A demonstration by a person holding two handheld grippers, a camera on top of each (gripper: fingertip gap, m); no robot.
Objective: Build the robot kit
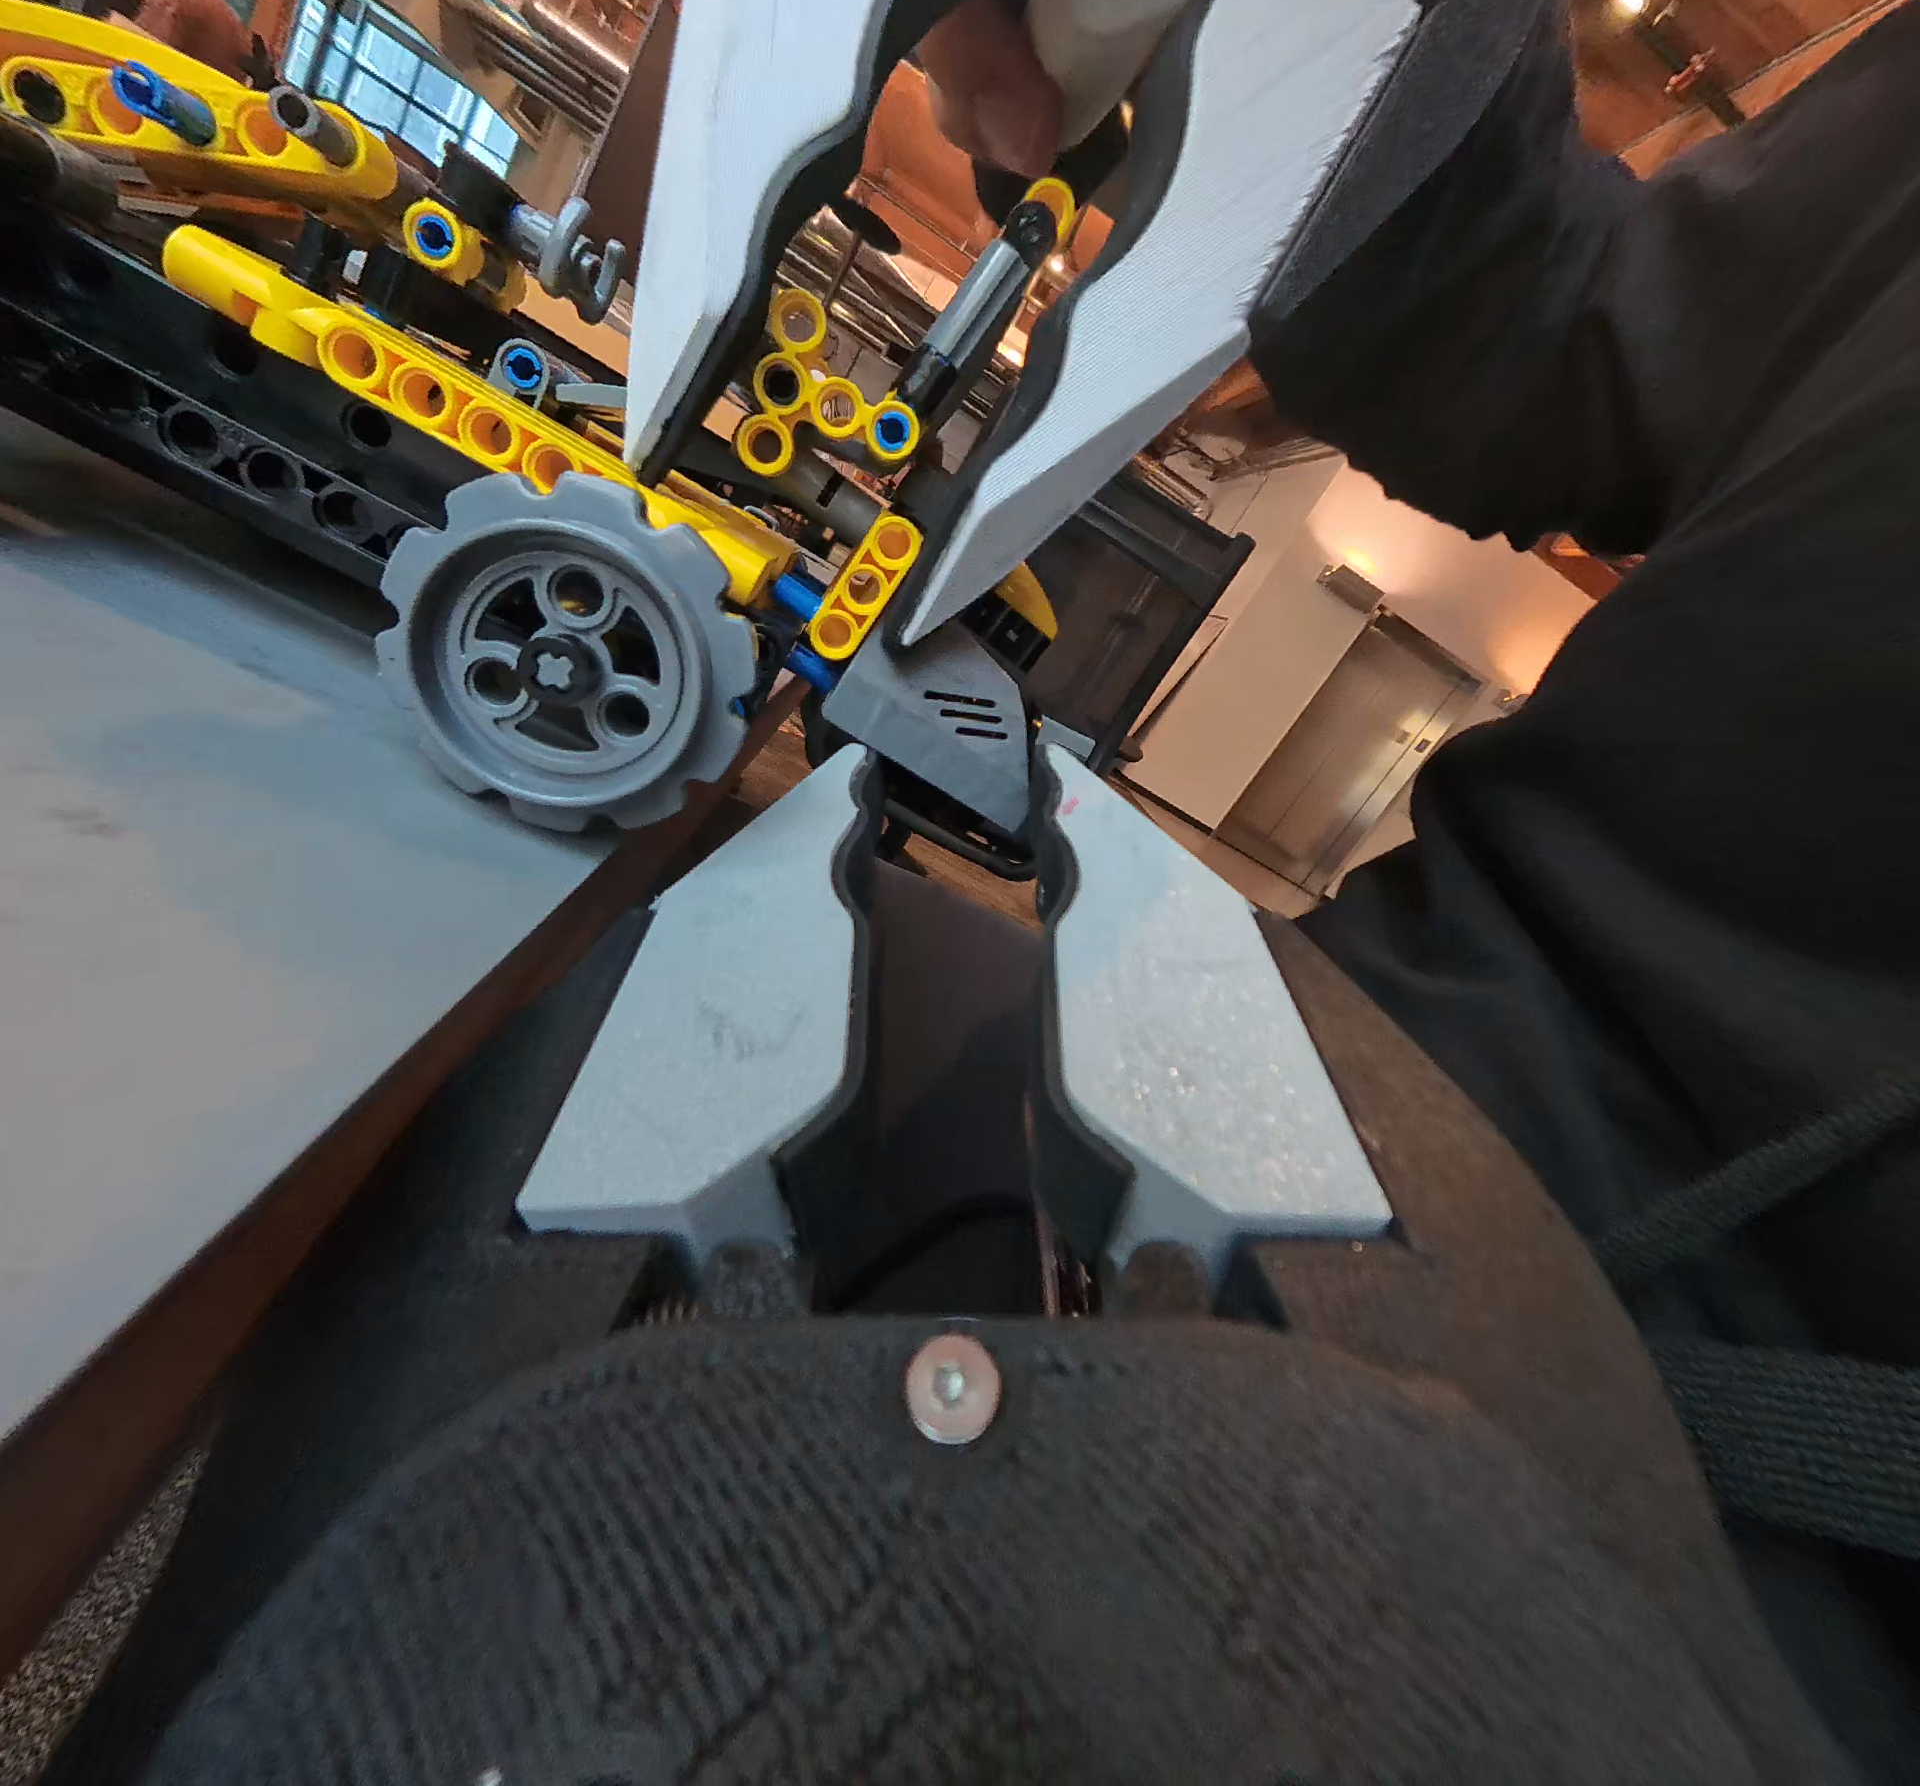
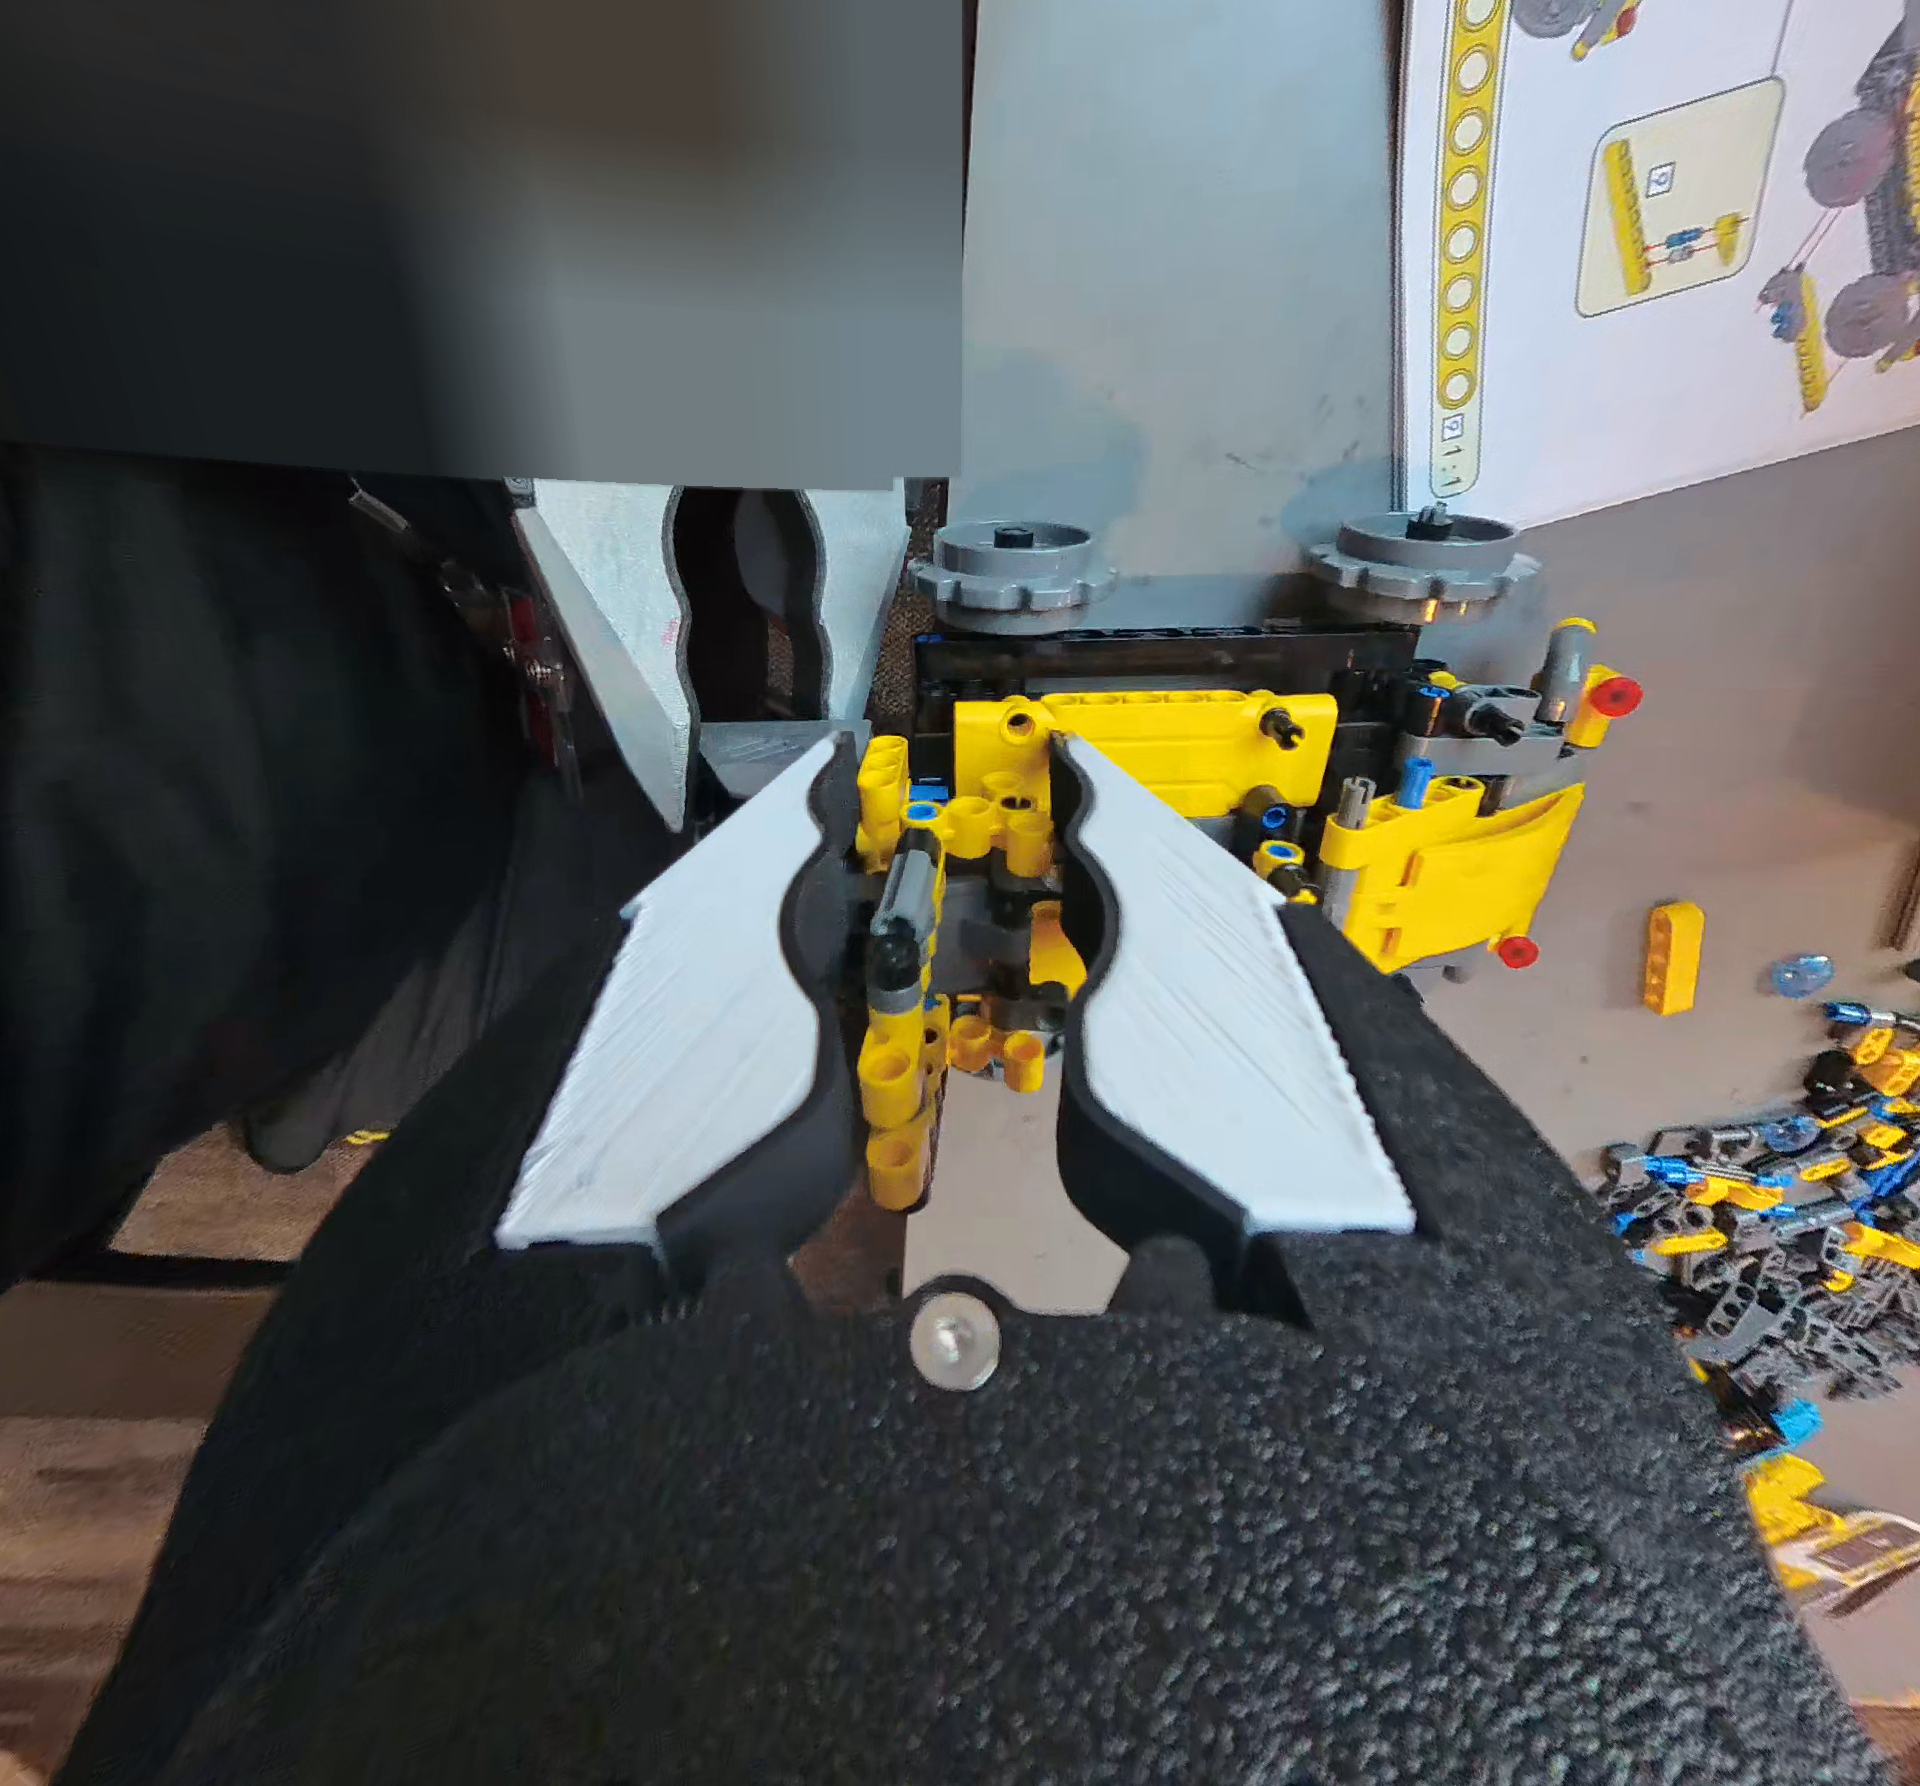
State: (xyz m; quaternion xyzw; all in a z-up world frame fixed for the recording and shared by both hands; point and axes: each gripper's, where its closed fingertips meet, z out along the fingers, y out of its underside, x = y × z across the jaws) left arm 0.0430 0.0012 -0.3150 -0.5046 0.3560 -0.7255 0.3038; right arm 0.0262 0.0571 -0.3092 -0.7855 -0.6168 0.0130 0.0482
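Observation:
A yellow and black brick-built vehicle model [image 1: 447, 396] with grey toothed wheels [image 1: 566, 650] stands at the edge of a grey table [image 1: 208, 905]. My left gripper [image 1: 953, 770] is shut on the model's grey end panel [image 1: 925, 718], which overhangs the table edge. My right gripper [image 1: 774, 552] comes down from above. In the right wrist view my right gripper [image 2: 948, 747] is closed around the model's yellow linkage [image 2: 894, 1061], with a grey and black piston [image 2: 909, 889] between the fingers. The left gripper [image 2: 764, 728] shows behind it, on the grey panel.
An open instruction booklet [image 2: 1662, 178] lies on the table beyond the model. A pile of loose small parts [image 2: 1766, 1217] and a short yellow beam [image 2: 1673, 957] lie to the right. A person in dark clothing [image 1: 1662, 593] is close on the right.

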